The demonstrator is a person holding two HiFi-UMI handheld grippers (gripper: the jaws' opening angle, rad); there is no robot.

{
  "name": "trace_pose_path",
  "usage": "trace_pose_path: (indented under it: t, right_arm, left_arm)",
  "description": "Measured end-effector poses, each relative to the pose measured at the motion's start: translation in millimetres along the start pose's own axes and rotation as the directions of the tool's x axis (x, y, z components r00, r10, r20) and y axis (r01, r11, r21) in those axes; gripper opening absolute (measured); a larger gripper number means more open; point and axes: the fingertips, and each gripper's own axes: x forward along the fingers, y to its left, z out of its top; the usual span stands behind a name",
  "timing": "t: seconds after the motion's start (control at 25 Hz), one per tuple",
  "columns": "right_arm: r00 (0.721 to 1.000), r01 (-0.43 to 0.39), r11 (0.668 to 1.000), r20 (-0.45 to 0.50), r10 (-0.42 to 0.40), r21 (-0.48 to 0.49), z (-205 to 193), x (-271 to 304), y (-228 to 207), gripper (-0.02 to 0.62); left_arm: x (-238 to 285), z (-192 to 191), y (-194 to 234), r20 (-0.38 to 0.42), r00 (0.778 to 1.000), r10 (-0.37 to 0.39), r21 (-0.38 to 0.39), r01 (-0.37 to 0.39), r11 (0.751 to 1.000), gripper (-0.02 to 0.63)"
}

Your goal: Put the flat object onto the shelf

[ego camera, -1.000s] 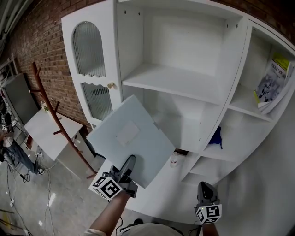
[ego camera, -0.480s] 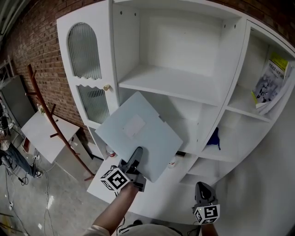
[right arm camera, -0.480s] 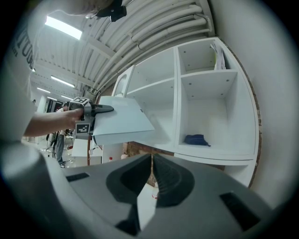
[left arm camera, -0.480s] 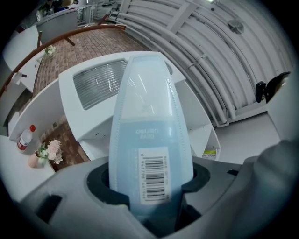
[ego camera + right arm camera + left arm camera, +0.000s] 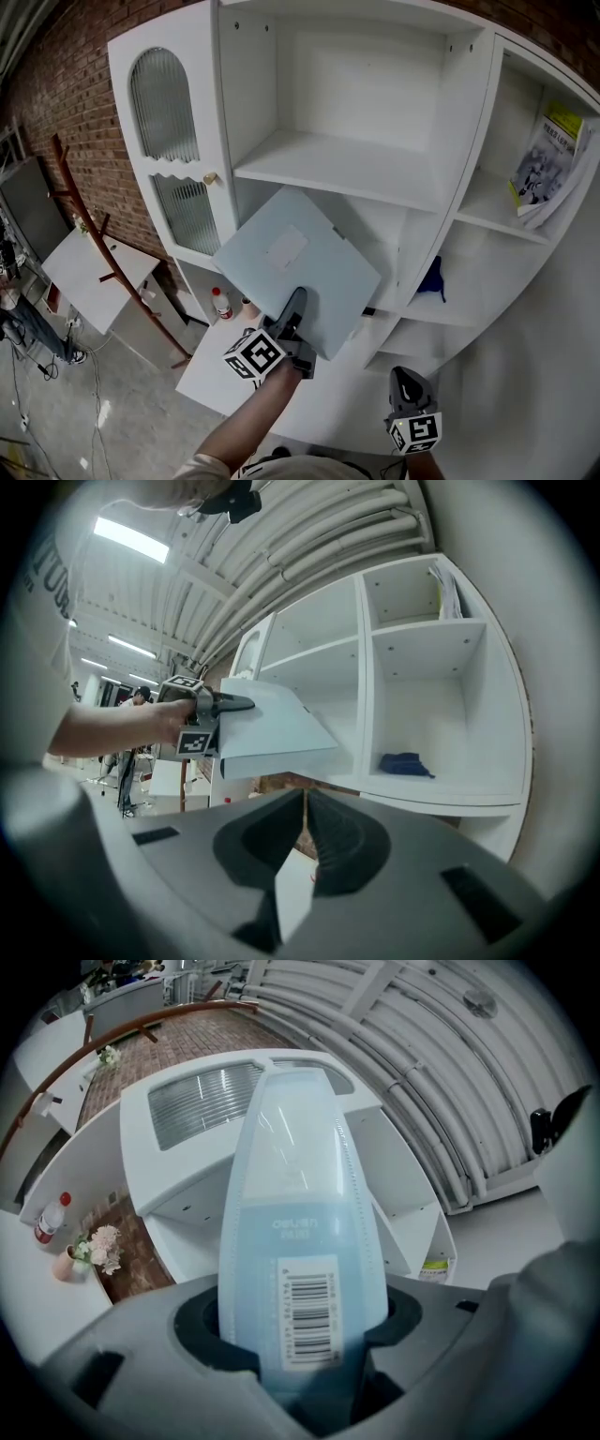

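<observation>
Trouble could come from the small grip: the left gripper (image 5: 296, 306) pinches only the near edge of the pale blue folder (image 5: 292, 262), which sticks out ahead toward the white shelf (image 5: 328, 169). A bump there might knock it loose. The right gripper (image 5: 405, 384) is closed, empty.

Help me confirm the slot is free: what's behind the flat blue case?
Behind the flat blue case, clamped in the left gripper, shows the compartment's white back wall. The compartment's floor is mostly covered by the case, so it cannot be checked.
</observation>
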Motion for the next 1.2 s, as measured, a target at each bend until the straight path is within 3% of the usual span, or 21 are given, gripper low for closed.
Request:
trace_pose_path:
  t: [0.36, 0.64, 1.0, 1.2]
  right_arm:
    - [0.999, -0.026, 1.0, 0.026, 0.026, -0.011, 13.1, 8.7, 1.8, 0.032]
    - [0.999, -0.029, 1.0, 0.026, 0.029, -0.003, 11.6, 7.8, -3.0, 0.032]
    - [0.999, -0.043, 0.999, 0.021, 0.043, 0.009, 6.9, 7.4, -6.9, 0.032]
    - [0.998, -0.053, 0.999, 0.018, 0.053, 0.013, 4.3, 9.5, -10.0, 0.032]
  left_arm:
    - [21.5, 0.0, 7.8, 0.025, 0.999, 0.039, 0.003, -0.039, 0.999, 0.285]
    - [33.5, -14.2, 14.0, 0.039, 0.996, 0.078, -0.126, -0.073, 0.989, 0.287]
    - [36.8, -35.6, 28.1, 0.046, 0.983, 0.176, -0.288, -0.156, 0.945, 0.298]
    - [36.1, -47.0, 36.1, 0.031, 0.976, 0.217, -0.33, -0.194, 0.924, 0.321]
